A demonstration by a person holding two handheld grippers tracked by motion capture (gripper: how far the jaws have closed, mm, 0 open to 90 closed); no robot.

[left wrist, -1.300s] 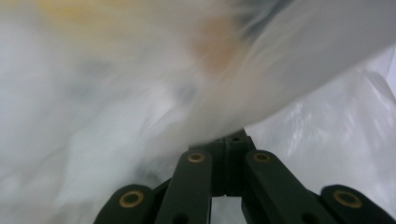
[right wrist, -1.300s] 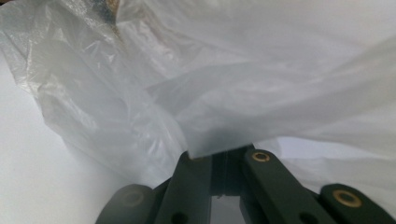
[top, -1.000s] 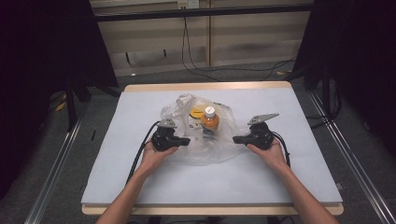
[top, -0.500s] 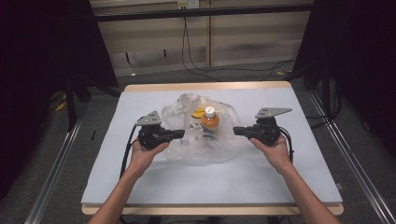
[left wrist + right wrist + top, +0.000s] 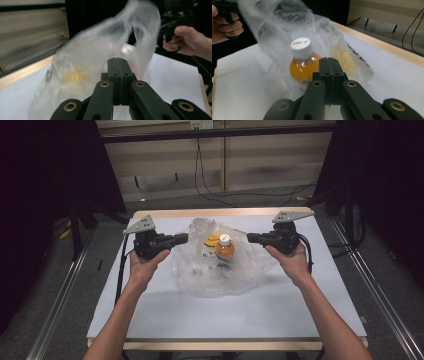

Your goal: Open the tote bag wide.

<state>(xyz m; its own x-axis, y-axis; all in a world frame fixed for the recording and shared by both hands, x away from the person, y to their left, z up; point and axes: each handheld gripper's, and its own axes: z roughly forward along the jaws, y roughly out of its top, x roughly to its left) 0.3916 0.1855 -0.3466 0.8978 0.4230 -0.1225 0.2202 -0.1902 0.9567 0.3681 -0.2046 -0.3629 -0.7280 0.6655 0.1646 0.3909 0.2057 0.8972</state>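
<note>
Seen from above, a person at a white table holds a gripper in each hand, and both have risen since a second ago — they were low on the tabletop on either side of a clear plastic bag, and now they hang above it, farther apart. The left gripper and the right gripper point inward at each other, each with its jaws clenched tight on a pinch of the bag's film. In the left gripper view the film streams away from the closed jaw tips, blurred by motion; in the right gripper view it does the same.

The bag has changed with them: earlier it lay slumped and crumpled, now its upper edges are drawn up and outward, so it stands taller and its mouth spreads between the two hands. Inside, an orange bottle with a white cap stands upright near the middle, and a yellow item lies just behind it — too blurred to identify. The bag's bottom appears to rest on the table.

The likely meaning: the bag is being lifted or pulled open by its rim, with the contents settling toward the bottom.
</note>
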